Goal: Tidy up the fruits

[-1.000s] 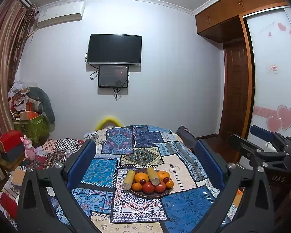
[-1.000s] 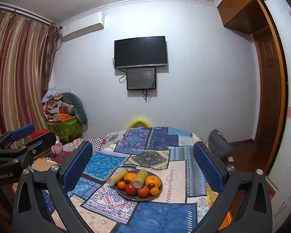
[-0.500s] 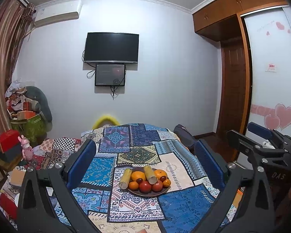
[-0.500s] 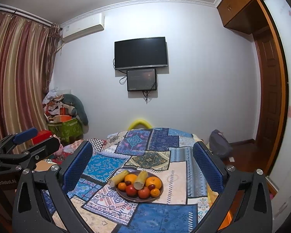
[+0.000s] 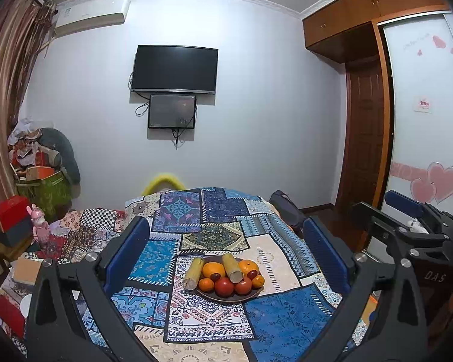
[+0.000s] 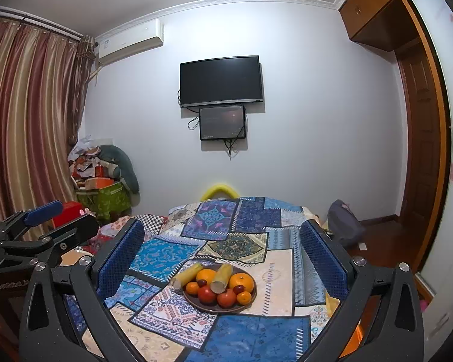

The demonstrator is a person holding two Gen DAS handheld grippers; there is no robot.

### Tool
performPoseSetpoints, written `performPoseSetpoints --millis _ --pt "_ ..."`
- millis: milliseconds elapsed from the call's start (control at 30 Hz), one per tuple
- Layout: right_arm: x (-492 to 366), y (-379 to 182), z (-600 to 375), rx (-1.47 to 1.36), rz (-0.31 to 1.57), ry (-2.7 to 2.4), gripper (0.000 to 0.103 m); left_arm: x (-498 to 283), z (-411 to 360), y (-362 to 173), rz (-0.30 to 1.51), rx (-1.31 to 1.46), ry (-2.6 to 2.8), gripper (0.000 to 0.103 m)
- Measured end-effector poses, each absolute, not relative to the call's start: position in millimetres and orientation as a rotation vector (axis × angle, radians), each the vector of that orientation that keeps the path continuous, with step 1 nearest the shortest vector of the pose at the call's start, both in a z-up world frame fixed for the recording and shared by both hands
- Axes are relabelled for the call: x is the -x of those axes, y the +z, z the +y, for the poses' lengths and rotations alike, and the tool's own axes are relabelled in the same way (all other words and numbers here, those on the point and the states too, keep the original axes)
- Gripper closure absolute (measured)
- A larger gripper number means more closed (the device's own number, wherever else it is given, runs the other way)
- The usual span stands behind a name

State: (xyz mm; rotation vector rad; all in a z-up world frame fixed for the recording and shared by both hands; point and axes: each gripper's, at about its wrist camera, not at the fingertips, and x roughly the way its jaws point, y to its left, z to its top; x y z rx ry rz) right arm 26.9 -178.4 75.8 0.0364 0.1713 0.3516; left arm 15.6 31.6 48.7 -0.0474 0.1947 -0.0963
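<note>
A brown plate (image 5: 250,295) (image 6: 210,307) sits on a patchwork-covered table (image 5: 214,238) (image 6: 235,241). It holds oranges (image 5: 213,269) (image 6: 242,282), red tomatoes (image 5: 224,286) (image 6: 226,298), small dark fruits and two yellow corn pieces (image 5: 193,273) (image 6: 185,275). My left gripper (image 5: 226,244) is open and empty, above and short of the plate. My right gripper (image 6: 223,244) is open and empty, also short of the plate. The right gripper also shows in the left wrist view (image 5: 401,220), and the left gripper in the right wrist view (image 6: 45,223).
A TV (image 5: 175,69) and a smaller screen hang on the far wall. Boxes, a green bin (image 5: 42,187) and a pink toy (image 5: 40,227) crowd the left. A dark bag (image 6: 344,223) lies on the floor at the right by a wooden door (image 6: 422,157).
Both grippers have drifted slightly, so the plate sits a little lower and more centred in each view. Both stay open and empty.
</note>
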Motion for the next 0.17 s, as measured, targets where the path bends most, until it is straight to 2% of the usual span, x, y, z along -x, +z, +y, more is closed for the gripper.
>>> performPoseSetpoints --millis 167 --pt "-28.8 73.7 -178.4 -0.039 0.179 0.352 0.0 -17.0 31.7 47.7 0.196 0.051 -0.081 0.0"
